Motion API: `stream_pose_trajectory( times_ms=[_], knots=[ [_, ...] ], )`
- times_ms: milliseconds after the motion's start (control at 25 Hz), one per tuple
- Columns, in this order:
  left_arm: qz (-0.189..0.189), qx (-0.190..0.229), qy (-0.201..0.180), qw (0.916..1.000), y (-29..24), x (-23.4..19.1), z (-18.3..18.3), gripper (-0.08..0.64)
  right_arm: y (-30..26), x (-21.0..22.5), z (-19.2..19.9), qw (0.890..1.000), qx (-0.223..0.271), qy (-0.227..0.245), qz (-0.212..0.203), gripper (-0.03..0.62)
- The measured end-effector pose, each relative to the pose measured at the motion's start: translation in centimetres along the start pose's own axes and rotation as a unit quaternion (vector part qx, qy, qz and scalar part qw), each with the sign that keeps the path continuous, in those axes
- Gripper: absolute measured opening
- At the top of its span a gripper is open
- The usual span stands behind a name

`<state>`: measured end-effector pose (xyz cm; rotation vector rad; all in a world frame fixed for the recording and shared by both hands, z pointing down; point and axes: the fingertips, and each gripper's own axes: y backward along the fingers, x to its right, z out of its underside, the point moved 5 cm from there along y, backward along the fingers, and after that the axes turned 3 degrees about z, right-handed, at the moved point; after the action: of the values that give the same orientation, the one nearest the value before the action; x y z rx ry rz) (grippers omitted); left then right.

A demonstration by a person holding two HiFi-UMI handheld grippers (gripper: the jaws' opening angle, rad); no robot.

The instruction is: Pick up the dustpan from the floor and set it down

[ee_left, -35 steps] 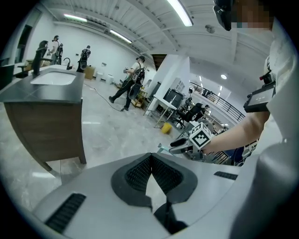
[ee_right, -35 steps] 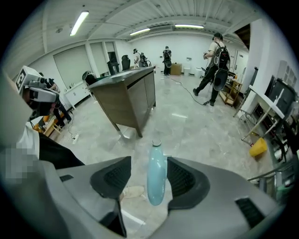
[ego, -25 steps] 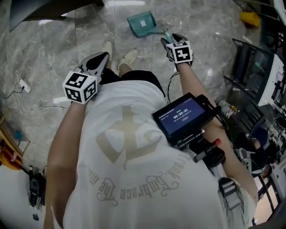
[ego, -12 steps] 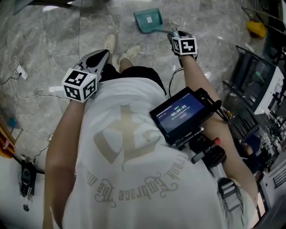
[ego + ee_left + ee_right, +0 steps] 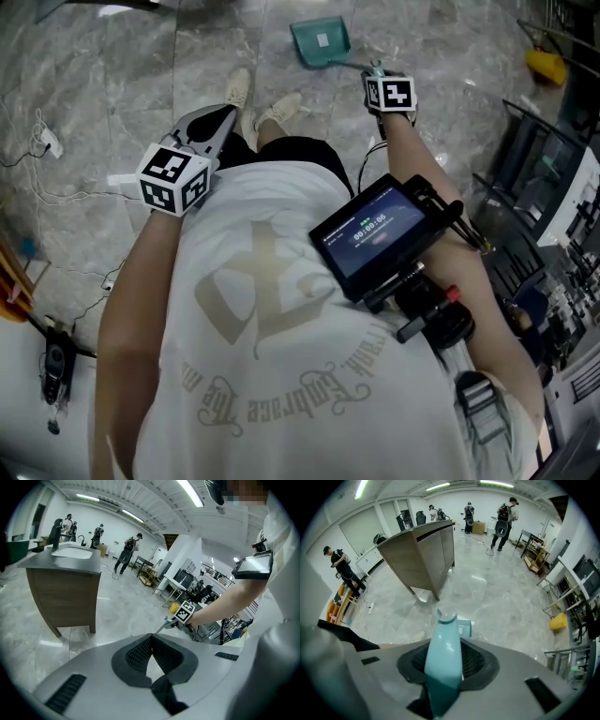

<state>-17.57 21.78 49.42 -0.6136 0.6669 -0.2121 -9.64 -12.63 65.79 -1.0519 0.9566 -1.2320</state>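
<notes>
Now the right gripper [image 5: 378, 71] has just been closing its jaws, and they clamp the teal handle [image 5: 444, 653] of the dustpan [image 5: 322, 42], which lies on the floor [image 5: 112, 84] just ahead of the shoes [image 5: 281, 110]. Left gripper [image 5: 151, 638] (nothing in it) hangs at the side, jaws together.

Bright ceiling strip lamps [image 5: 440, 486] light everything evenly; glare streaks the polished floor [image 5: 112, 94]; gripper views warp, dark-cornered.
</notes>
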Motion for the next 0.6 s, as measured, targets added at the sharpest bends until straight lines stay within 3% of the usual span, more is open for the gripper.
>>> stream_pose_trajectory(
  times_ms=[240, 600],
  knots=[
    [0.007, -0.008, -0.008, 0.9999, -0.4, 0.2, -0.3, 0.011, 0.2, 0.5, 0.1, 1.0, 0.002, 0.004, 0.022, 0.1],
    [0.028, -0.022, -0.028, 0.999, -1.2, -0.3, -0.9, 0.011, 1.1, -0.1, 1.4, 0.998, 0.039, -0.025, 0.035, 0.095]
  ],
)
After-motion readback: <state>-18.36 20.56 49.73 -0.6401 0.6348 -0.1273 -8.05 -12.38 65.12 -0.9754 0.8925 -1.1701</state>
